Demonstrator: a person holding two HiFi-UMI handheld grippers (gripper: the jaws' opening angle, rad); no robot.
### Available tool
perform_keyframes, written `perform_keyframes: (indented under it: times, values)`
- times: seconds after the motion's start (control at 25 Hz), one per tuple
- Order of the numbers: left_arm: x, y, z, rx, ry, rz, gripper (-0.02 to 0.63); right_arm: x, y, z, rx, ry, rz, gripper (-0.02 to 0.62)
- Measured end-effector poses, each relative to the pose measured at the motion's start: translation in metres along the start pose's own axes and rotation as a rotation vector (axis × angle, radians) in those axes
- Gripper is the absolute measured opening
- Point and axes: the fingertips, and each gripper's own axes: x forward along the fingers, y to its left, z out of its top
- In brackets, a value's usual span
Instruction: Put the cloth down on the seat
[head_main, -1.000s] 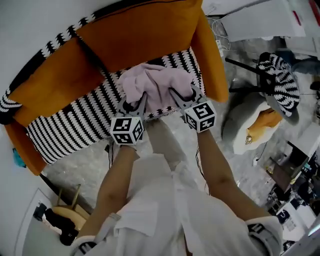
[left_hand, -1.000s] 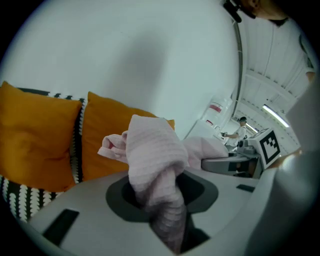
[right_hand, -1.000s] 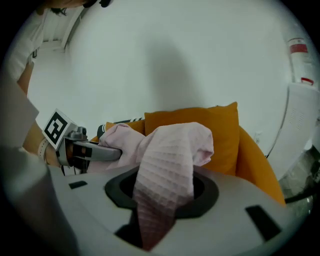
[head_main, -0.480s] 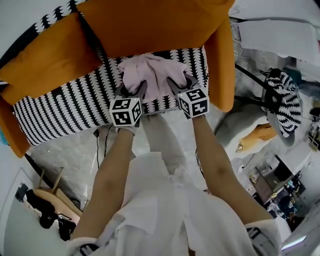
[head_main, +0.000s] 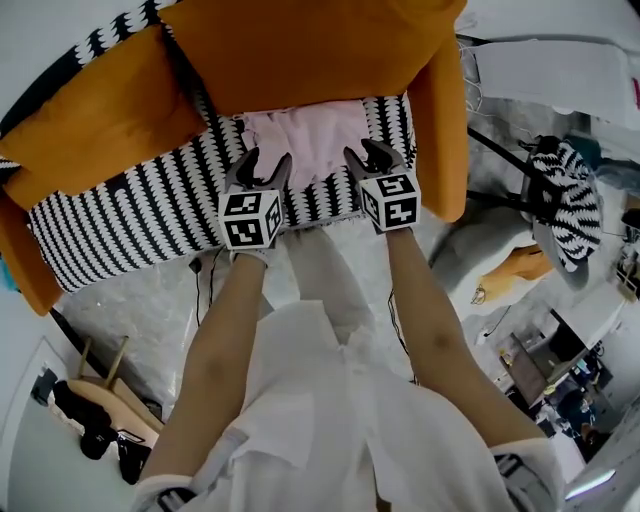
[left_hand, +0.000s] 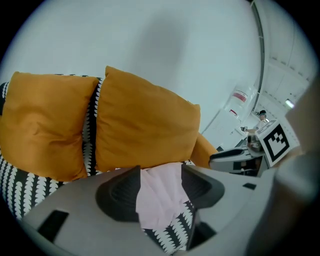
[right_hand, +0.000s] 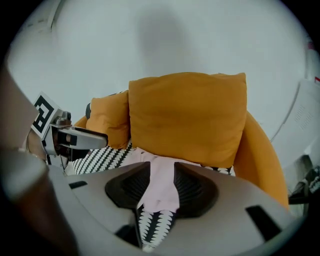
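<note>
The pale pink cloth (head_main: 305, 135) lies spread on the black-and-white striped seat (head_main: 150, 215) of the sofa, against the orange back cushion (head_main: 300, 50). My left gripper (head_main: 265, 160) is at the cloth's near left edge. Its jaws are opening, and in the left gripper view the cloth (left_hand: 160, 197) shows loose between the pads. My right gripper (head_main: 368, 152) stands open at the cloth's near right edge. In the right gripper view a strip of cloth (right_hand: 160, 187) lies between the spread pads on the striped seat.
A second orange cushion (head_main: 90, 130) leans at the left and the orange armrest (head_main: 440, 110) rises just right of my right gripper. A striped chair (head_main: 565, 190) stands on the floor at the right. A small stand (head_main: 100, 400) sits at the lower left.
The bunched cloth has gone down and flattened on the seat. Both grippers have let go of it and now stand apart from it with spread jaws.
</note>
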Motion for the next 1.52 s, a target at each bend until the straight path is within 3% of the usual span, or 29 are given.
perform_keyframes:
  times: [0.48, 0.68, 0.88, 1.12, 1.36, 1.52]
  values:
    - [-0.045, -0.023, 0.045, 0.034, -0.073, -0.066, 0.234, -0.056, 0.026, 0.037, 0.052, -0.128, -0.050, 0.152]
    - [-0.083, -0.039, 0.071, 0.090, -0.102, -0.165, 0.207, -0.095, 0.050, 0.055, 0.099, -0.212, -0.066, 0.113]
    - [-0.134, -0.046, 0.113, 0.145, -0.167, -0.256, 0.124, -0.143, 0.078, 0.078, 0.146, -0.319, -0.112, 0.014]
    - [-0.203, -0.061, 0.146, 0.220, -0.249, -0.350, 0.037, -0.206, 0.110, 0.097, 0.204, -0.450, -0.149, 0.009]
    - [-0.270, -0.076, 0.176, 0.345, -0.311, -0.442, 0.018, -0.269, 0.141, 0.122, 0.246, -0.601, -0.239, 0.009]
    - [-0.312, -0.080, 0.175, 0.414, -0.307, -0.542, 0.017, -0.308, 0.182, 0.122, 0.255, -0.684, -0.316, 0.008]
